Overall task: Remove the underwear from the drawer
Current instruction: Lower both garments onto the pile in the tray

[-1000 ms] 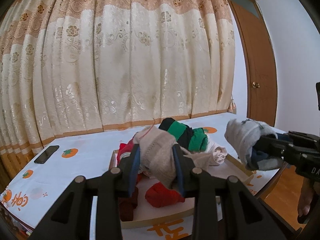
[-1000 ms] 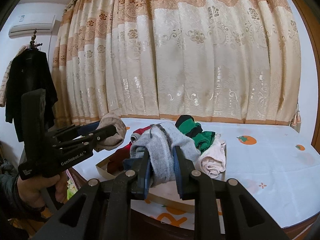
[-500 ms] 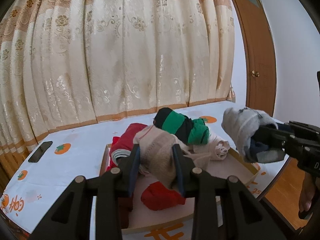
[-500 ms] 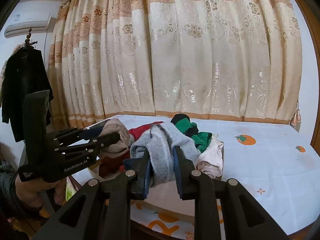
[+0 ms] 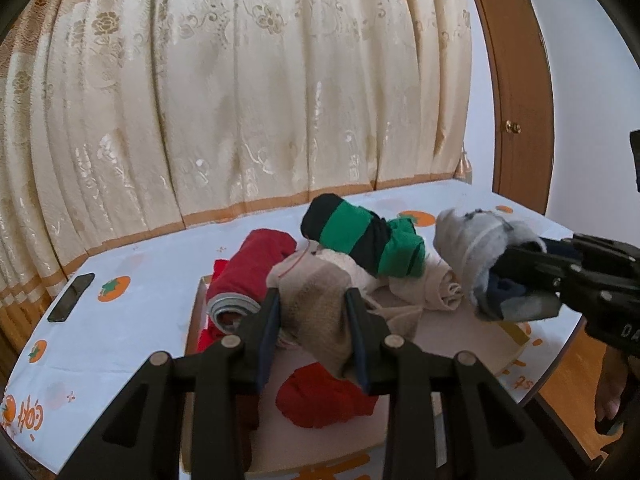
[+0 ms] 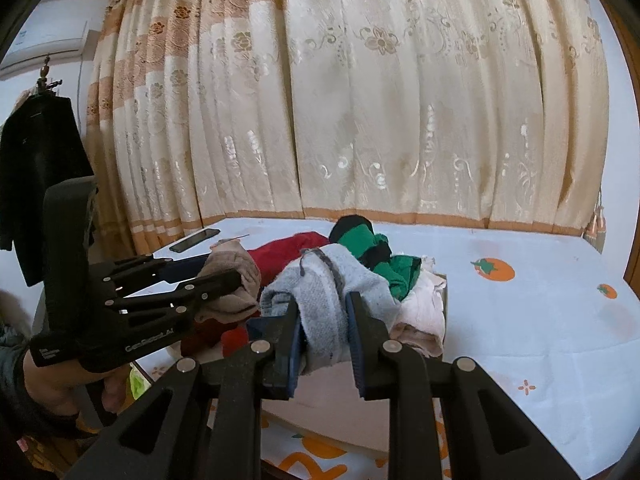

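Observation:
My left gripper is shut on a beige rolled underwear and holds it above the shallow wooden drawer on the table. My right gripper is shut on a grey rolled underwear, also held above the drawer; it shows at the right of the left wrist view. In the drawer lie a red roll with a grey band, a green-and-black roll, a cream roll and a small red piece. The left gripper shows in the right wrist view.
The table has a white cloth with orange fruit prints. A black phone lies at its left. A cream curtain hangs behind. A brown door is at the right; a dark coat hangs at the left.
Both grippers keep their rolls and have moved forward and down slightly over the drawer. The view tilts down, showing more of the drawer.

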Motion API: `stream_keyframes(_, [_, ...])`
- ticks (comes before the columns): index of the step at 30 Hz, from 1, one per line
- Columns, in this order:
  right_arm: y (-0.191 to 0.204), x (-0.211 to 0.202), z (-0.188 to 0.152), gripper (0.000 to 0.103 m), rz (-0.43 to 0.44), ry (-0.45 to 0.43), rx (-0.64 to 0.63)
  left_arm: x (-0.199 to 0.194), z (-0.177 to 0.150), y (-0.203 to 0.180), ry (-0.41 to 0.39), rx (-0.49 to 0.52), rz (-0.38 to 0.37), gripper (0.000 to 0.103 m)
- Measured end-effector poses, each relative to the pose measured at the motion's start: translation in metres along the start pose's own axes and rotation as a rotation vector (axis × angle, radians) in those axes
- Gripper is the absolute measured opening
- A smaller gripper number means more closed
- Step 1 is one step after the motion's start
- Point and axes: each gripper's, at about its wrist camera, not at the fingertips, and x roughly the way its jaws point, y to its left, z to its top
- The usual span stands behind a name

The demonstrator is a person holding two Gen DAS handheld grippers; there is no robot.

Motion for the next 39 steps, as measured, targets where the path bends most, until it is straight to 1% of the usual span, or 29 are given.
stream_keyframes(3, [-0.004, 0.007, 0.000, 0.023, 0.002, 0.024, 0.014, 0.008, 0.002, -0.001, 0.031, 0.002, -0.015, 0.031])
stream_keyframes(9, [-0.009, 0.016, -0.001, 0.023, 0.001, 0.064, 0.022, 0.015, 0.006, -0.006, 0.060, 0.011, -0.044, 0.031])
stream_keyframes(12, [-0.012, 0.020, -0.003, 0.023, -0.007, 0.087, 0.024, 0.021, 0.007, -0.011, 0.104, 0.006, -0.081, 0.031])
stream_keyframes(19, [-0.020, 0.029, -0.004, 0.023, -0.016, 0.140, 0.036, 0.039, 0.008, -0.023, 0.194, 0.056, -0.106, 0.031])
stream_keyframes(25, [-0.024, 0.041, -0.005, 0.023, -0.015, 0.190, 0.043, 0.056, 0.008, -0.022, 0.258, 0.059, -0.123, 0.031])
stream_keyframes(30, [-0.025, 0.048, -0.004, 0.023, -0.022, 0.217, 0.031, 0.066, 0.005, -0.026, 0.314, 0.075, -0.160, 0.031])
stream_keyframes(39, [-0.033, 0.057, -0.015, 0.023, -0.039, 0.261, 0.032, 0.079, 0.001, -0.034, 0.344, 0.110, -0.155, 0.031])
